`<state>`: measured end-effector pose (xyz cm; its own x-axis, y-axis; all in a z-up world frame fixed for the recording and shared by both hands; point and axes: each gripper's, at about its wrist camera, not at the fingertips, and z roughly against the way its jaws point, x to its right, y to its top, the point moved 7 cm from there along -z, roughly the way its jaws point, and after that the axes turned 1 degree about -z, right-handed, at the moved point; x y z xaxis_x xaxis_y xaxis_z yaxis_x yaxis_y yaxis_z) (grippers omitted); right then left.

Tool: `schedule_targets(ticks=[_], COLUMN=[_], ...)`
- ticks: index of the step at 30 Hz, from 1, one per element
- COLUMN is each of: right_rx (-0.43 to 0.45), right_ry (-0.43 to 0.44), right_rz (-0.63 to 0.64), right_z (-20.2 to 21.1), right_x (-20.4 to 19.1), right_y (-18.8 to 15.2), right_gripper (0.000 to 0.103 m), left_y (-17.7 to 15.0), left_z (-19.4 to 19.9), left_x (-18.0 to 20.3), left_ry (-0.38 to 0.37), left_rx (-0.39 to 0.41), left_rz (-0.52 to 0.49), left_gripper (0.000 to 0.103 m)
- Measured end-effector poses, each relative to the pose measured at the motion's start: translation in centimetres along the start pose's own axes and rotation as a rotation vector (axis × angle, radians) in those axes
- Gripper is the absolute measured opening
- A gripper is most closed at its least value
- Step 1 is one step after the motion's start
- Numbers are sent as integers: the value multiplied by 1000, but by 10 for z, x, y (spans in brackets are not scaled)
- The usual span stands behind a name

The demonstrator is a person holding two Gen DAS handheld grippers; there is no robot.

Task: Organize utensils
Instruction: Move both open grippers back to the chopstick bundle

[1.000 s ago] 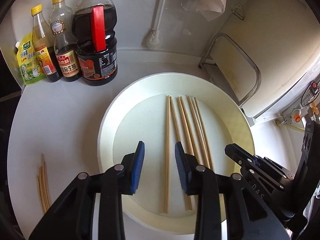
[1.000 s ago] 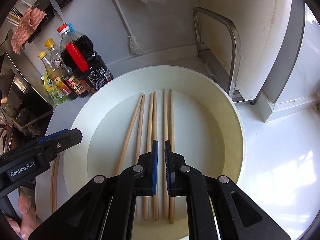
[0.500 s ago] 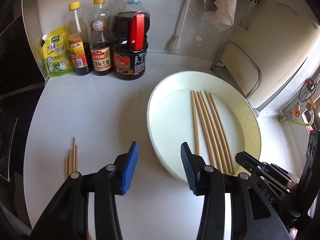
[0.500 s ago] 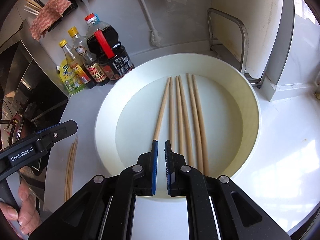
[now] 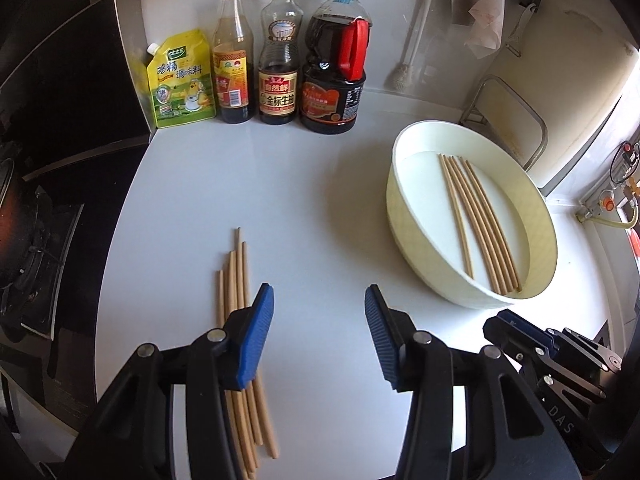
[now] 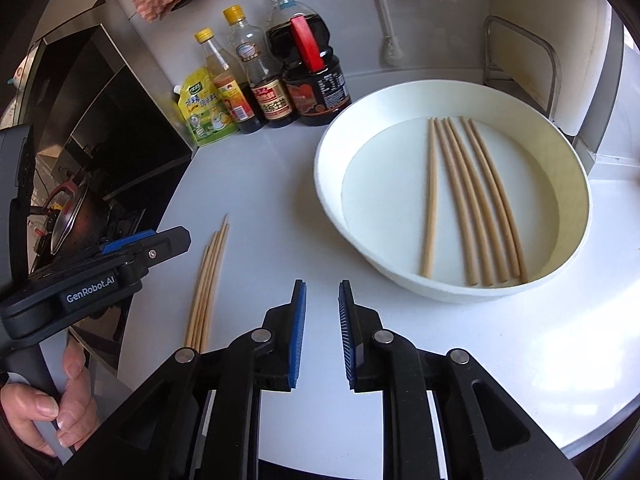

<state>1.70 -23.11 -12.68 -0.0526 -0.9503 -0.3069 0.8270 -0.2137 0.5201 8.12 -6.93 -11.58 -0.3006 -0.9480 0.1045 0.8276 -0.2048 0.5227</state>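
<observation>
Six chopsticks in basin (image 6: 460, 208): sorted, at two o'clock.
Loose chopsticks on tabletop (image 5: 236, 280): left, at nine o'clock.
Left hand-held gripper (image 5: 319, 336): spread, just widened, empty.
Right hand-held gripper (image 6: 322, 332): parting slightly, empty.

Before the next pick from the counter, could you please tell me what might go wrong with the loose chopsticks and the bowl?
1. The loose chopsticks lie bunched and overlapping on the counter, partly under a finger of the open left gripper; closing there may grab several or scatter them.
2. They lie near the counter's edge by the stove, so a nudge could roll one off.
3. The white bowl, holding five chopsticks, sits close to the open right gripper; a sideways swing might bump it.
</observation>
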Motion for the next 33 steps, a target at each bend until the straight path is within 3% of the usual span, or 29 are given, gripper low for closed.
schedule_targets(ticks=[22, 33], right_rx=[-150, -209], right_ry=[29, 4], right_rz=[69, 140], right_z=[-64, -104], right_x=[-85, -116], right_y=[-52, -67], right_gripper=[31, 36], left_y=[-58, -83], left_z=[-3, -14], left_x=[-120, -157], left_ry=[101, 127], left_rx=[-55, -97], left_rz=[94, 165], left_gripper=[57, 60])
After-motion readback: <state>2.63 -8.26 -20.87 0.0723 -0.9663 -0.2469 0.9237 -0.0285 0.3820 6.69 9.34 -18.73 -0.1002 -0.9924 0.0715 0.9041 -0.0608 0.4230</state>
